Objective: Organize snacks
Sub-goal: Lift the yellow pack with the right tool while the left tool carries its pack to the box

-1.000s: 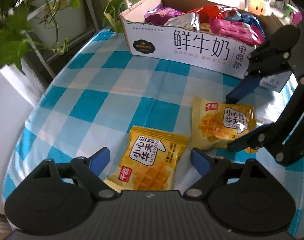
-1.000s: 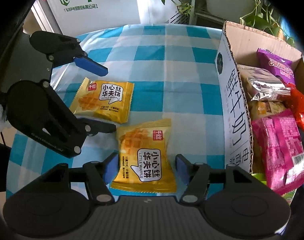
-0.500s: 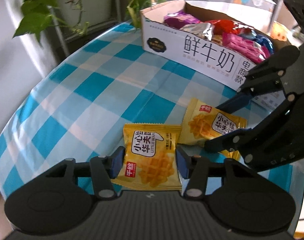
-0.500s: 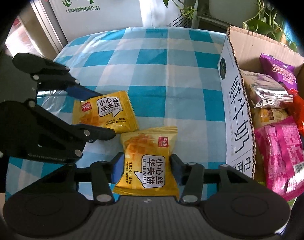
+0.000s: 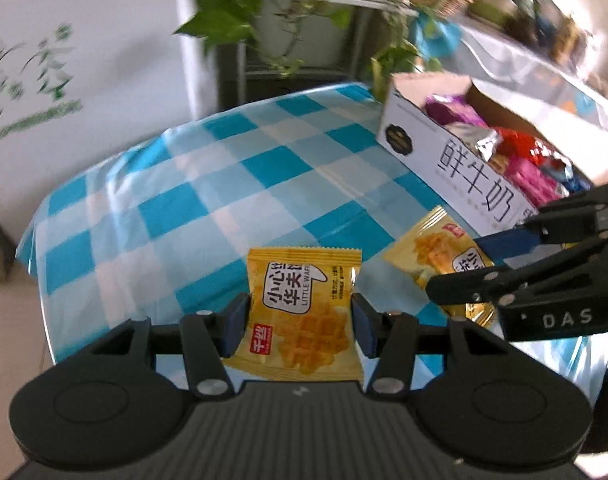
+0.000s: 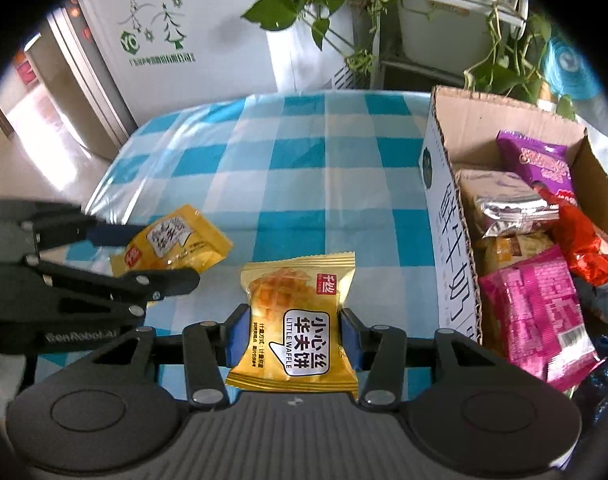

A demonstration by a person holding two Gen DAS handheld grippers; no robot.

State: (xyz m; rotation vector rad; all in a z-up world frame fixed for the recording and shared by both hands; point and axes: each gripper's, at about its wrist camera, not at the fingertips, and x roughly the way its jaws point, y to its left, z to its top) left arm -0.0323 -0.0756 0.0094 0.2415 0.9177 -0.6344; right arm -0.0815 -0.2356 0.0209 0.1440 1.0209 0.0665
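The left hand-held gripper grips a yellow waffle packet by its two side edges, blue pads pressed against the wrapper, above the near edge of the tabletop with its blue-and-white checked cloth. Just to its right, the right hand-held gripper is clamped the same way on a second waffle packet, printed side up. Both packets appear lifted clear of the cloth, side by side and apart. Farther right stands an open cardboard milk carton box on the tabletop, holding a pink snack bag, a silver packet, a red wrapper and a purple bag. Beyond the tabletop hang trailing green pothos plants.
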